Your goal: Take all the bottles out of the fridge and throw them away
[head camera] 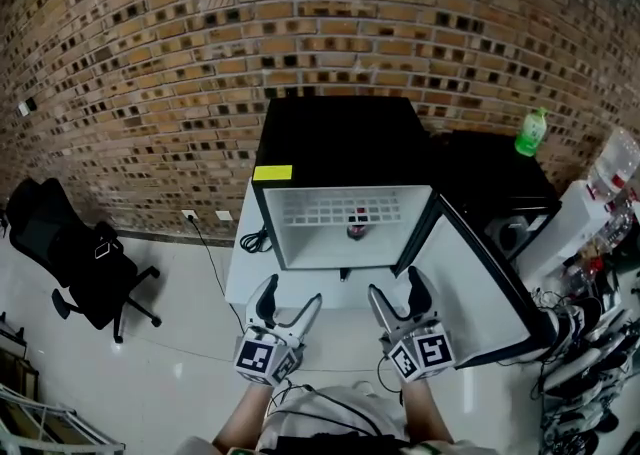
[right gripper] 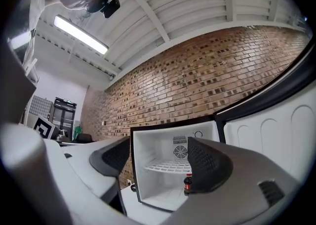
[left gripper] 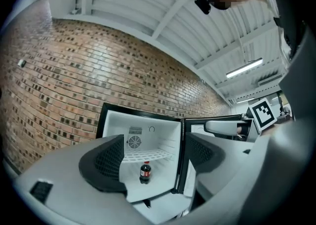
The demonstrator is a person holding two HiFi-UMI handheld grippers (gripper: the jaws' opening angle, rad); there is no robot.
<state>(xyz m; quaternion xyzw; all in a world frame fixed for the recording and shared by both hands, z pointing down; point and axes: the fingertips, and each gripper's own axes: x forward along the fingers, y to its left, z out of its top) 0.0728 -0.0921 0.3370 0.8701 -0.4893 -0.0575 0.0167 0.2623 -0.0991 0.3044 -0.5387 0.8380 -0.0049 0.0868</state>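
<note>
A small black fridge [head camera: 340,138] stands open against the brick wall, its door [head camera: 470,283] swung out to the right. One dark cola bottle [head camera: 357,226] with a red cap stands upright on the fridge floor under the white wire shelf [head camera: 335,208]; the same bottle [left gripper: 144,172] shows in the left gripper view, and the bottle [right gripper: 187,183] is half hidden behind a jaw in the right gripper view. My left gripper [head camera: 290,305] and right gripper [head camera: 397,295] hover side by side in front of the fridge, both open and empty, well short of the bottle.
A green bottle [head camera: 531,131] stands on a black cabinet [head camera: 495,178] right of the fridge. A black office chair [head camera: 75,253] sits at the left. Cluttered equipment and cables [head camera: 590,343] line the right edge. A power cord [head camera: 255,240] hangs by the fridge's left side.
</note>
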